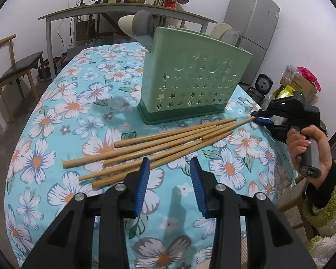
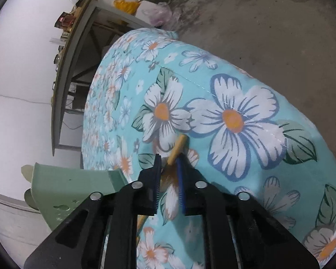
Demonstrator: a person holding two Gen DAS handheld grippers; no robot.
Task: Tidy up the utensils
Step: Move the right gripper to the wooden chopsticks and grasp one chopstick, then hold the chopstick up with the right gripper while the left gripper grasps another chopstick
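Nearest, the left gripper [image 1: 169, 186] hovers over the floral tablecloth [image 1: 56, 116], blue-padded fingers [image 1: 143, 186] spread wide with nothing between them, its tips just short of the loose bundle of wooden chopsticks [image 1: 159, 143]. About six sticks lie flat on the cloth, fanned out, thick ends toward the left, tapered tips converging to the right. Over on the right side, the right gripper [image 1: 261, 117] is held by a hand [image 1: 306, 148] in a green fuzzy sleeve [image 1: 324, 201], and it sits at the tip end of the uppermost chopstick. From its own wrist camera, the right gripper [image 2: 169, 168] has one chopstick end [image 2: 177, 149] between the pads, jaws narrowed close around it; contact looks made on the blue pad, but a full pinch can't be confirmed from this angle. Just behind the chopsticks stands the green utensil holder [image 1: 190, 76], upright on a darker green base, front wall perforated with stars and moons, with grey and cream spoon-like heads [image 1: 143, 27] sticking out of the top. Holder and sticks are near each other, not touching. Further back: a wooden chair [image 1: 13, 67] at left, a cluttered side table [image 1: 123, 11] against the wall, and a silver fridge [image 1: 250, 29] at right.
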